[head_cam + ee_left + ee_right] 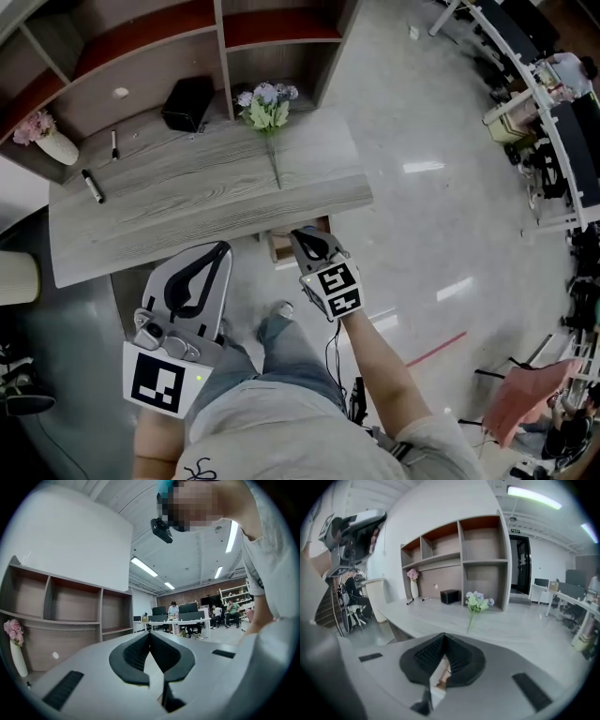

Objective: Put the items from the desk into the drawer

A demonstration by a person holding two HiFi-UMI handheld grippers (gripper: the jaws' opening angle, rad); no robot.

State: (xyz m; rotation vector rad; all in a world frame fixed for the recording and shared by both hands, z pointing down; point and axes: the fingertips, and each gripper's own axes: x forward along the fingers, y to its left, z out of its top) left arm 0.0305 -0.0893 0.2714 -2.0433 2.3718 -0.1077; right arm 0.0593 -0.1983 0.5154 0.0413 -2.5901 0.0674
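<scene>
Stuff's all sitting out on the counter (197, 211), nothing grabbed

The flower bunch (266, 106) lies near the counter's back edge, the black box (187, 102) is just to its left, and two markers (93, 186) (114, 144) are off at the left end. The right hand-held gripper (307, 239) sits at the counter's front edge, jaws pressed together on nothing. The left hand-held gripper (221, 247) hangs just short of that edge, closed up and empty too.

No words or numbers can be read anywhere. In the head view, the marker cube (155, 382) at lower left and the second one (336, 288) at centre carry only black-and-white square patterns. In the right gripper view's upper right, the green sign (515, 530) above the doorway (520, 566) is too small to read.
</scene>
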